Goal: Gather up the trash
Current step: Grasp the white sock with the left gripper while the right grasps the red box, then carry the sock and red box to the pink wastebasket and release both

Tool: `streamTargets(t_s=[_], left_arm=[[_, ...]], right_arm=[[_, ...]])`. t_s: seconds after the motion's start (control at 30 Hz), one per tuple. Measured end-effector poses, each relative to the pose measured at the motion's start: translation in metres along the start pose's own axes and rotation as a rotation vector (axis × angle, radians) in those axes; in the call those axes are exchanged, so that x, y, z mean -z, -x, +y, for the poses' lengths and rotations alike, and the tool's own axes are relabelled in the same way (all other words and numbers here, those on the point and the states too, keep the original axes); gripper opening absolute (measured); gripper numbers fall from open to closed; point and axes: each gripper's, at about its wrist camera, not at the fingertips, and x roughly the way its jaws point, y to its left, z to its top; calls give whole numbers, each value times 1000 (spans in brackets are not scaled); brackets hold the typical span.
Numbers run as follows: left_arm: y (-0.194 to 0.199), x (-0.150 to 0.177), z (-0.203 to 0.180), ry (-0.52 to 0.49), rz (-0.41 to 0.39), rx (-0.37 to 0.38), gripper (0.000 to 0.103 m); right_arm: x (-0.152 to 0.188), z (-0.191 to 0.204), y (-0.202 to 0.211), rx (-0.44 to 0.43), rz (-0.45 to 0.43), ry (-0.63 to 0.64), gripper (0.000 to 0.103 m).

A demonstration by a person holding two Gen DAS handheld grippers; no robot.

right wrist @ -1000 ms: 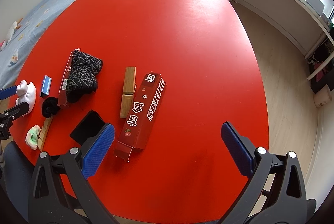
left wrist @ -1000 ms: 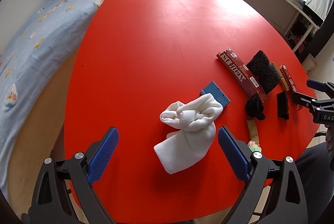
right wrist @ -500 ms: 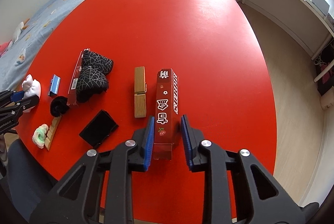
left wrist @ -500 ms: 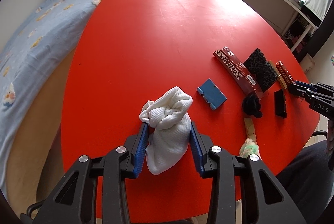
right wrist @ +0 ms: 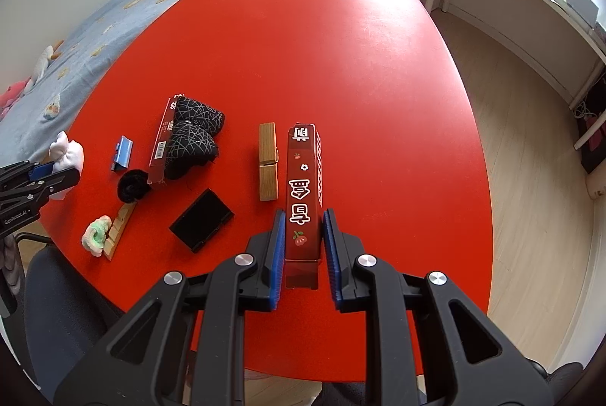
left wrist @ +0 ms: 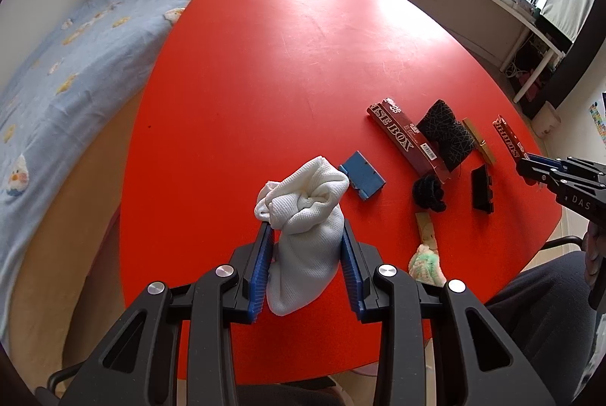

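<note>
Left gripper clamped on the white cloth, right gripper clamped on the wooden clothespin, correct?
Not quite. The right gripper is clamped on the red carton; the wooden clothespin lies free beside it, per the right wrist view. The left gripper does clamp the white cloth.

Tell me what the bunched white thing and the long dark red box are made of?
The bunched white thing looks like soft knitted cloth, maybe a sock: tiny waffle texture, floppy folds. The long dark red box looks like thin glossy cardboard: sharp folded edges, printed letters, an open end flap.

Black jaws, blue ribbed pads [left wrist: 261, 266]
</note>
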Motion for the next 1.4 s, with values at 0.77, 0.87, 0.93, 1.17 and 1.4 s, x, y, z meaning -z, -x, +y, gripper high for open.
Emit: streamTargets(t_s=[0.77, 0.87, 0.93, 1.17, 1.4], left_arm=[[70, 55, -51, -121, -41, 151, 34], [71, 66, -62, -135, -29, 173, 34], [70, 72, -67, -142, -17, 190, 34], [57, 91, -83, -161, 32, 220, 34], [55, 93, -85, -161, 41, 235, 35]], right_arm=[[77, 51, 102, -138, -49, 123, 19], [89, 55, 103, -157, -27, 126, 19], [97, 58, 102, -164, -12, 129, 19], [117, 66, 94, -205, 30, 126, 20], [120, 66, 90, -235, 45, 125, 20]])
